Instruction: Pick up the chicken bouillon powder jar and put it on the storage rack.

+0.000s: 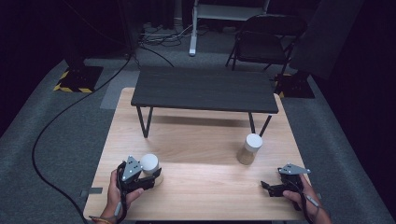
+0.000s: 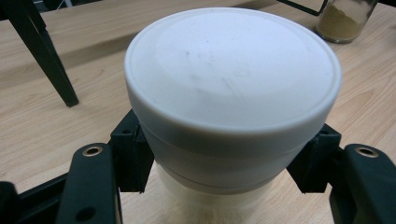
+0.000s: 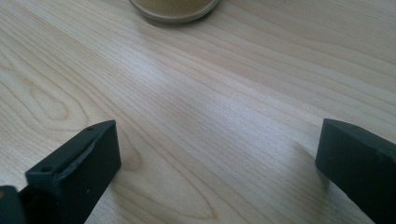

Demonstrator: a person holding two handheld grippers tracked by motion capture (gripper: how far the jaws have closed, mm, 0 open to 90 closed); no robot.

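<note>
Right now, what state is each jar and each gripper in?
Left gripper: shut on the near jar, below its lid.
Near jar: upright on the table, white lid on.
Right gripper: open, holding nothing.
Far jar: upright, white lid on, brown powder inside, untouched.

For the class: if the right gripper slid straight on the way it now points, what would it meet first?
Probably the spice jar. It sits dead ahead of the open right gripper, with bare tabletop between them; the exact gap is hard to judge.
</note>
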